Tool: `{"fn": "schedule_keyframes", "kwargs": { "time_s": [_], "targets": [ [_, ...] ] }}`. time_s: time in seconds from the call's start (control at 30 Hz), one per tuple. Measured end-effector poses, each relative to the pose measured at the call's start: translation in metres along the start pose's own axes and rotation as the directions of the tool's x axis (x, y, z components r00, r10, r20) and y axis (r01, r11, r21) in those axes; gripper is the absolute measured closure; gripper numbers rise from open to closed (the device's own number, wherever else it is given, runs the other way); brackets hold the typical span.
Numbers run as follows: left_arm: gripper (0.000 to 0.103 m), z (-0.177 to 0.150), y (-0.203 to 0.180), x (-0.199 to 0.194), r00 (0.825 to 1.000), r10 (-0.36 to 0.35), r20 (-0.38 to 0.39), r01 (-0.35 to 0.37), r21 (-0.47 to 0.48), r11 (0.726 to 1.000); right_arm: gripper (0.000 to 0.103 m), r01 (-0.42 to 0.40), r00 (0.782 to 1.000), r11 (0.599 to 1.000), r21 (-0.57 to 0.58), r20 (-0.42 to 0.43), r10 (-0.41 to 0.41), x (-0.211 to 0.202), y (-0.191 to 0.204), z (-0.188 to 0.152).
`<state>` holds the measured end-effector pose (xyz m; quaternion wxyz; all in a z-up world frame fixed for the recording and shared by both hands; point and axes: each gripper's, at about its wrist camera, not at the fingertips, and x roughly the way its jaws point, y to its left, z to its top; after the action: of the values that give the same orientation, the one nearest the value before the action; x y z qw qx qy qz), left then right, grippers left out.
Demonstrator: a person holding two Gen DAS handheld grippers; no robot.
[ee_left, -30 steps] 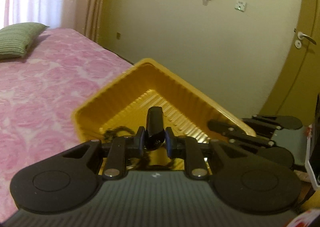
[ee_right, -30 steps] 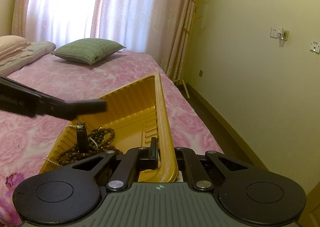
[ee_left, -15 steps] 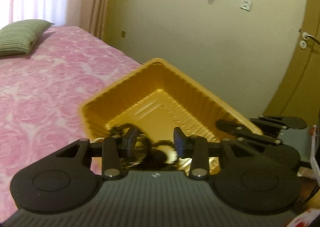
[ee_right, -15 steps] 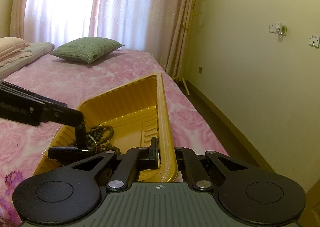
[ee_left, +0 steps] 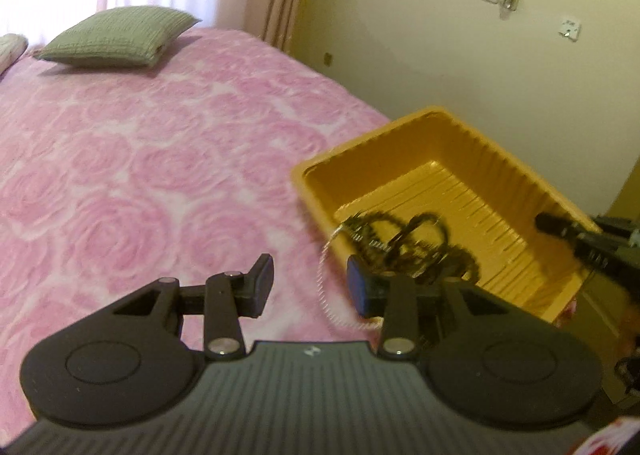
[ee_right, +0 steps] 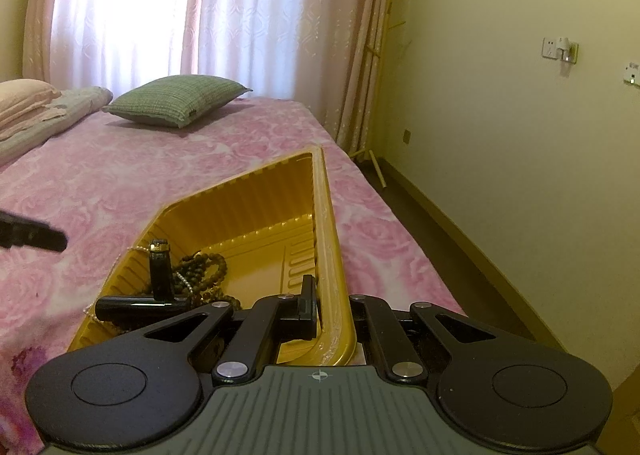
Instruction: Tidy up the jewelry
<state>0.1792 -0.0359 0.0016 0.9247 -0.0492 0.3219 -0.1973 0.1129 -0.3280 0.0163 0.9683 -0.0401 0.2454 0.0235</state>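
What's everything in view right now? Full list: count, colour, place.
tray: 1, yellow, on the bed near its edge.
beaded string: 1 heap, dark brown, in the tray's near corner.
pearl strand: 1, white, draped over the tray's rim.
watch: 1, black, upright strap in the tray by the beads.
bedspread: 1, pink with roses, covers the bed.
cushion: 1, green, far end of the bed.
folded bedding: 1 pile, pale pink, beside the cushion.
curtains: white and pink, at the window.
left gripper: black, open, empty, over the bedspread beside the tray.
right gripper: black, shut on the tray's rim.
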Motion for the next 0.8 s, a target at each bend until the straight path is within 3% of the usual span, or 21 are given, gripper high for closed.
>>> {"fn": "schedule_keyframes", "kwargs": {
  "time_s": [0.47,0.6,0.7,0.8],
  "targets": [
    [0.069,-0.017,-0.001,0.048,0.994,-0.052,-0.093,0.046,-0.063,0.997,0.099,-0.01,1.0,1.0,0.015,-0.008,0.01,0.002,-0.008,-0.005],
    [0.079,-0.016,0.002,0.065,0.99,-0.066,-0.127,0.057,-0.07,0.996,0.099,-0.009,1.0,1.0,0.015,-0.008,0.009,0.002,-0.008,-0.006],
    [0.098,-0.013,0.002,0.069,0.987,-0.074,-0.142,0.067,-0.053,0.996,0.099,-0.006,1.0,1.0,0.019,-0.011,0.006,0.003,-0.009,-0.005],
    [0.101,-0.001,-0.002,0.058,0.991,-0.073,-0.109,0.071,-0.022,0.997,0.099,-0.007,1.0,1.0,0.023,-0.01,0.007,0.005,-0.01,-0.004]
  ]
}}
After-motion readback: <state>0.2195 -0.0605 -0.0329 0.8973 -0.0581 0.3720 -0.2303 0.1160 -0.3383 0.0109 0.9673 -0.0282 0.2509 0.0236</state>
